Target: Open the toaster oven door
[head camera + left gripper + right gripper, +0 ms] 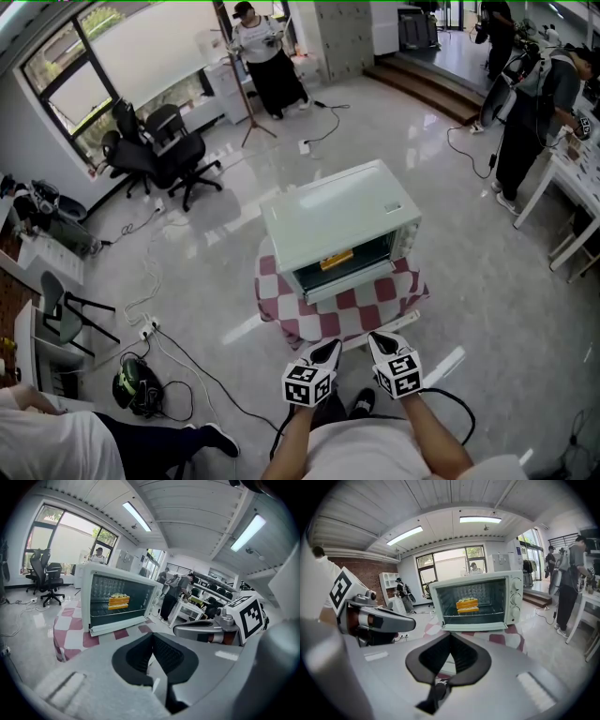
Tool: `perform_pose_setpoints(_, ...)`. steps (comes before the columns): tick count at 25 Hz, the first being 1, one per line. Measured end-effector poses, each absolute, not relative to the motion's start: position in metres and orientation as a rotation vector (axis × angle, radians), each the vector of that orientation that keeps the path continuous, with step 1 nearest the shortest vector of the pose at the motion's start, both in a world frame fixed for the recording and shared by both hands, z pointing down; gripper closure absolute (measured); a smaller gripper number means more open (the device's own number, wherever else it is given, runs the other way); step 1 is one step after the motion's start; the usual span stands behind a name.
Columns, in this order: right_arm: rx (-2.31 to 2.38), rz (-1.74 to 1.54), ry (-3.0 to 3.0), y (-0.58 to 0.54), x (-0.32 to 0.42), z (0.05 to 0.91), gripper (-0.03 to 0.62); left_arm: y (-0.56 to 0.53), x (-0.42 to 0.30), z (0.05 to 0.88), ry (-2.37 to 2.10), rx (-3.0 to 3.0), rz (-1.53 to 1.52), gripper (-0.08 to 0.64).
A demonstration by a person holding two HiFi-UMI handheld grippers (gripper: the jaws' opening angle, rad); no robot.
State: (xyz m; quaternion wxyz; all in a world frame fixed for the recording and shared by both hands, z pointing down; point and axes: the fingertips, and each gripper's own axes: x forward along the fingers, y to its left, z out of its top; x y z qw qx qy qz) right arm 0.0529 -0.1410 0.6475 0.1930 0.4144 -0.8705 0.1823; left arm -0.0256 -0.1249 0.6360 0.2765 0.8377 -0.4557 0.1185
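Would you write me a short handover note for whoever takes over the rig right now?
Left gripper: shut, empty, held close to the body.
Right gripper: the same, beside the left one.
Toaster oven: on the table with the checked cloth, straight ahead. Its door is closed, and a slice of cake shows through the glass.
Done: nothing yet; neither gripper touches the oven.
Left: reach forward, take hold of the door and open it.

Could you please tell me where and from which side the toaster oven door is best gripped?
Grip the pale bar jutting out along the lower edge of the toaster oven door, seemingly its handle. Come straight from the front, where the right hand-held gripper faces it, jaws above and below the horizontal bar.
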Motion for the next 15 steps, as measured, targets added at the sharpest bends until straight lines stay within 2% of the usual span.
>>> perform_pose_setpoints(15, 1.197, 0.515, -2.466, -0.144, 0.059, 0.647, 0.589, -0.129, -0.042, 0.636, -1.292, 2.174, 0.225, 0.558)
